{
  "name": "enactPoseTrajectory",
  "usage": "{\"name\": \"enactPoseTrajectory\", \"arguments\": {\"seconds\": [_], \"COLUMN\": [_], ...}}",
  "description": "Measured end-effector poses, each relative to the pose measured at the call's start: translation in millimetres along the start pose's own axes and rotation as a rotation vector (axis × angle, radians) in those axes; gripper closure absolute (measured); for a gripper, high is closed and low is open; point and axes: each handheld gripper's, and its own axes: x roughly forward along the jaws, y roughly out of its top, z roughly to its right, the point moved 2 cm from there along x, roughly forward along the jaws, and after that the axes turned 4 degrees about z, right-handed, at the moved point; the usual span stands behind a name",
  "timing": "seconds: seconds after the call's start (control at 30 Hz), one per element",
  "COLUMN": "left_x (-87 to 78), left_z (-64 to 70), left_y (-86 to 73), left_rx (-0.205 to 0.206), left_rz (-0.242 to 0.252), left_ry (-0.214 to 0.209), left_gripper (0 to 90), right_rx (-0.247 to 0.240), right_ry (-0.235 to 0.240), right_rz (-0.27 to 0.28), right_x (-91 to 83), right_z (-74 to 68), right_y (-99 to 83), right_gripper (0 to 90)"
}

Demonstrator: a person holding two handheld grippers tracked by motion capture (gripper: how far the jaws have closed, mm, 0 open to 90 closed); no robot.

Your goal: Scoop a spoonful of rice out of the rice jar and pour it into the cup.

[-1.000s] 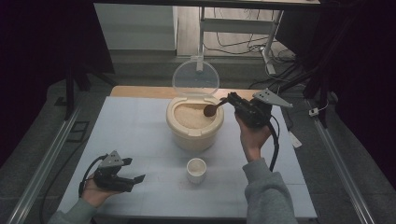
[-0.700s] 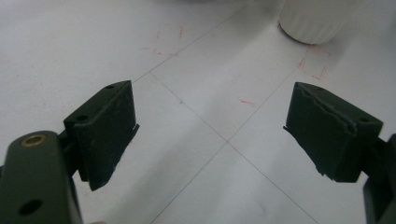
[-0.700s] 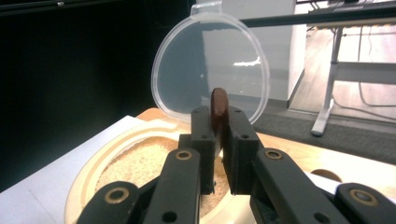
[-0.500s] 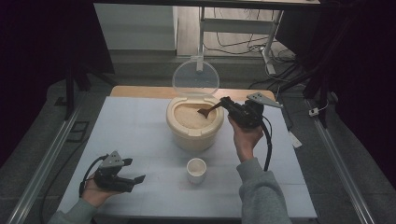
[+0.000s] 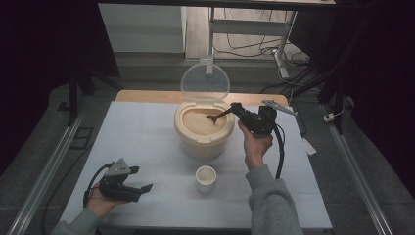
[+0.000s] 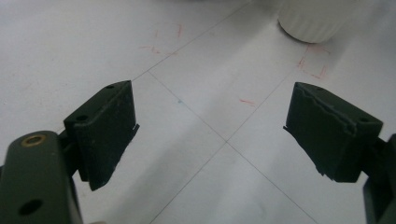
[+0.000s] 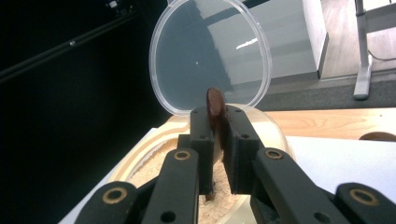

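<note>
Brown spoon point(image 5: 218, 116), pinched in the right claw point(image 5: 237, 108), dips into the rice of the open container point(image 5: 204, 132), positioned for scooping. The cup point(image 5: 205, 178) waits just in front of the container. The left claw point(image 5: 142, 189) rests spread on the counter point(image 5: 142, 137), idle.

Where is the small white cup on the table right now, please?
In the high view the small white cup stands just in front of the rice container, between the person's forearms.

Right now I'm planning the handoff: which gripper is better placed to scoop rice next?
Right. The right gripper holds the spoon over the rice container; the left gripper rests open on the table.
</note>
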Motion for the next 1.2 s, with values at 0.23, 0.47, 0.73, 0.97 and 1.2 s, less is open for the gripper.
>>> {"name": "enactPoseTrajectory", "arguments": {"seconds": [0.23, 0.47, 0.73, 0.97, 1.2], "left_x": [0.3, 0.5, 1.6, 0.5, 0.9], "left_z": [0.1, -0.1, 0.3, -0.7, 0.3], "left_y": [0.0, -0.2, 0.0, -0.7, -0.1], "left_rx": [0.0, 0.0, 0.005, 0.0, 0.004], "left_rz": [0.0, -0.002, -0.008, -0.005, -0.005], "left_ry": [0.0, 0.0, 0.0, 0.004, 0.004], "left_gripper": [16.0, 16.0, 16.0, 16.0, 16.0], "right_rx": [0.058, 0.129, 0.185, 0.233, 0.297], "right_ry": [0.006, 0.018, 0.041, 0.028, 0.034], "right_rz": [-0.003, 0.011, -0.002, 0.009, 0.028], "right_x": [-0.8, -2.0, -1.5, -3.9, -12.0], "right_z": [3.7, 8.9, 1.4, 6.9, 15.5], "right_y": [-0.3, -3.4, -6.6, -6.7, -3.0], "right_gripper": [82.9, 82.5, 83.3, 83.6, 83.5]}}
